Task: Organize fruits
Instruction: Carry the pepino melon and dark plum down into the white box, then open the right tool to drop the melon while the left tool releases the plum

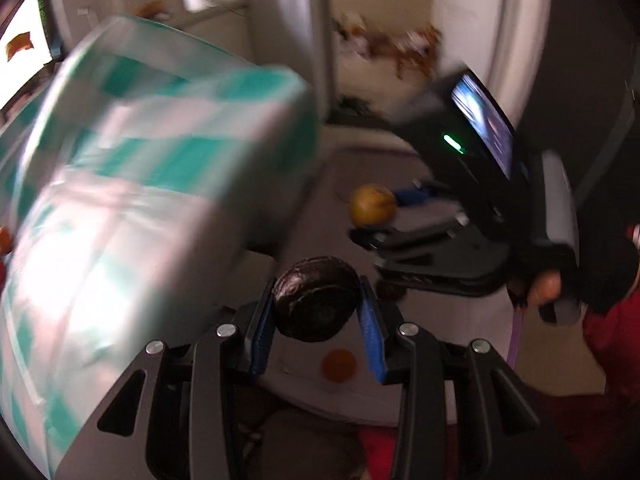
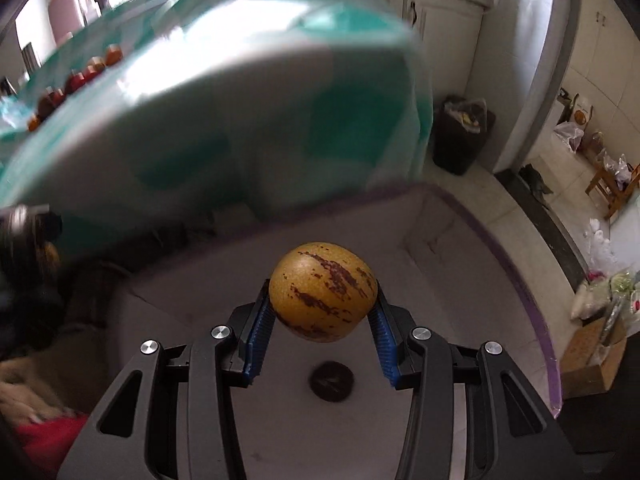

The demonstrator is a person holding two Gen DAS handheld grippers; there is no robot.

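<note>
My left gripper (image 1: 317, 304) is shut on a dark purple round fruit (image 1: 316, 296), its blue pads pressed on both sides. The fruit hangs over a grey bin floor (image 1: 320, 200) where a small orange fruit (image 1: 339, 365) lies. My right gripper (image 2: 323, 304) is shut on a yellow fruit with brown streaks (image 2: 323, 288), held above the same grey bin (image 2: 440, 280). A dark round fruit (image 2: 331, 381) lies on the floor below it. In the left wrist view, the right gripper (image 1: 384, 220) holds the yellow fruit (image 1: 372, 204) further back.
A teal-and-white checked tablecloth (image 1: 140, 160) hangs close on the left, blurred, and fills the top of the right wrist view (image 2: 240, 100). Small red fruits (image 2: 80, 78) line the table edge. The bin has a purple rim (image 2: 540, 320). A black waste bin (image 2: 460, 136) stands on the tiled floor.
</note>
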